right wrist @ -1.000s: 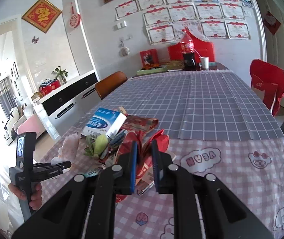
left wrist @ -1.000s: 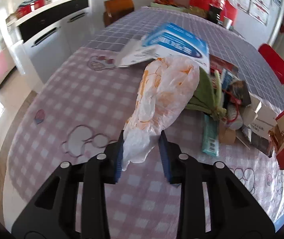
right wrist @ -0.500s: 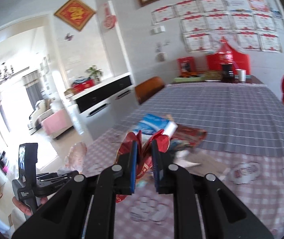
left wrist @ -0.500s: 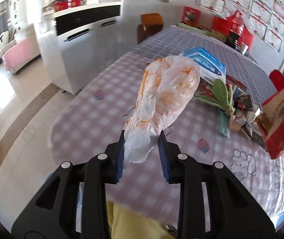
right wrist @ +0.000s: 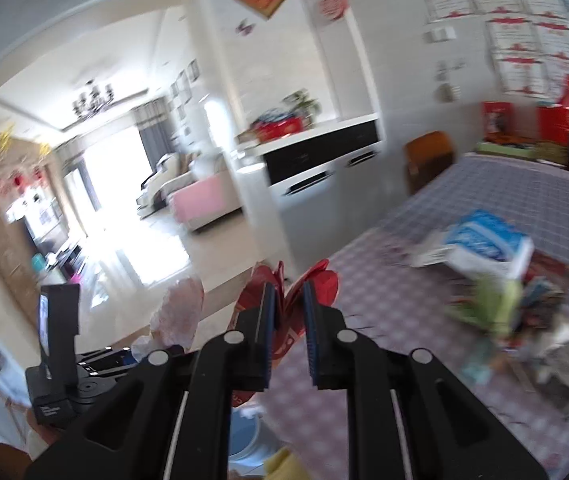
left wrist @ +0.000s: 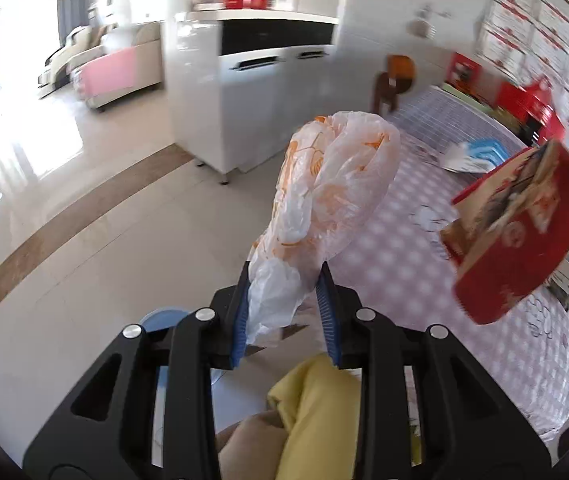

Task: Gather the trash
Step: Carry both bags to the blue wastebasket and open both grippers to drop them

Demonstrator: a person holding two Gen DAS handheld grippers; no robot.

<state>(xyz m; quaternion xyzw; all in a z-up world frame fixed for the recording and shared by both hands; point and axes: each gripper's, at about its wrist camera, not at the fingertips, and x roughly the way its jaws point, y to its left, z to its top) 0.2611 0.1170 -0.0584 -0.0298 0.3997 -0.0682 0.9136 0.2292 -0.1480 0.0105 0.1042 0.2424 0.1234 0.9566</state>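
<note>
My left gripper [left wrist: 284, 300] is shut on a crumpled white-and-orange plastic bag [left wrist: 332, 184], held off the table's near-left corner, over the tiled floor. My right gripper [right wrist: 289, 308] is shut on a flattened red carton [right wrist: 316, 284], which shows at the right of the left wrist view as a red carton [left wrist: 520, 232] in the air over the table edge. The right wrist view shows the plastic bag [right wrist: 180, 312] and the left gripper's body [right wrist: 60, 344] at lower left. A pale blue bin rim [left wrist: 164, 318] peeks below the left gripper; a blue bin [right wrist: 244, 432] shows under the right one.
More trash [right wrist: 516, 304] lies blurred on the pink checked tablecloth [left wrist: 404, 264]: a blue-and-white box [right wrist: 484, 240], green leaves, wrappers. A white cabinet [left wrist: 260, 92] stands beyond the floor, a brown chair [left wrist: 396, 80] at the table's far side. Yellow cloth [left wrist: 316, 412] and a person's leg are below the left gripper.
Both grippers have swung left and back from the table with their loads; the views now look over the table corner at the floor and cabinet. A blue bin has come into view below.
</note>
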